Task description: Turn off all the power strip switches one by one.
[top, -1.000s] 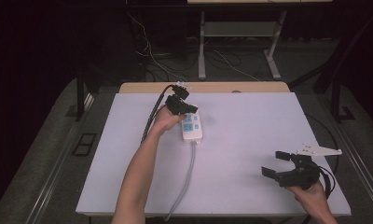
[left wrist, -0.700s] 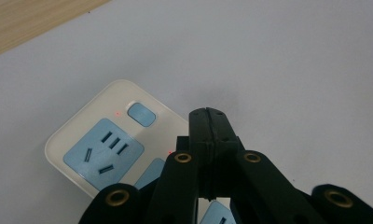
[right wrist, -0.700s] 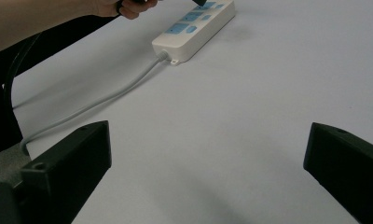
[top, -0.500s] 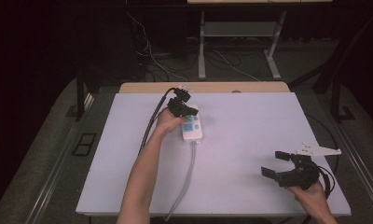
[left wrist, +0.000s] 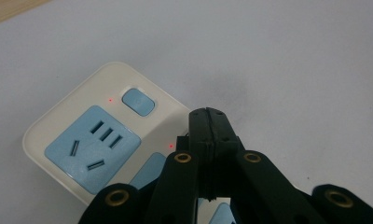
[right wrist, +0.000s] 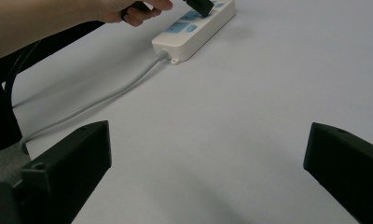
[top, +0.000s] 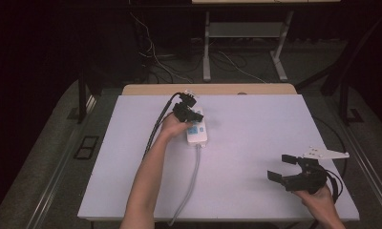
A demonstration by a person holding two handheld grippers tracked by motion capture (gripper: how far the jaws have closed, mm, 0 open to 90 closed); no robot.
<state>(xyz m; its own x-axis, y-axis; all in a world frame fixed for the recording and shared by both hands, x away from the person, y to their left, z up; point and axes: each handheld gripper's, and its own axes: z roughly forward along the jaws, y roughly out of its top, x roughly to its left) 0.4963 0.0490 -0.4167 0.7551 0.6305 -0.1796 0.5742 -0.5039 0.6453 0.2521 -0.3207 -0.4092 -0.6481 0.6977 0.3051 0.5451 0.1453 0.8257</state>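
Note:
A white power strip [top: 198,131] with blue sockets lies on the white table [top: 256,124], left of centre. Its grey cable [top: 191,176] runs toward the front edge. My left gripper [top: 195,114] is shut, its tips resting down on the strip's far end. In the left gripper view the closed jaws [left wrist: 208,114] sit at the strip's [left wrist: 82,135] edge, just past a blue switch button [left wrist: 138,101] and a blue socket [left wrist: 93,147]; two small red lights glow. My right gripper [top: 281,168] hovers open at the front right, nothing between its jaws [right wrist: 208,154]. The strip [right wrist: 194,32] lies far ahead of it.
A wooden strip [top: 208,89] borders the table's back edge. The left gripper's black cable [top: 155,129] trails along the forearm to the table's left side. Behind the table, loose cables and metal legs [top: 206,43] stand on the dark floor.

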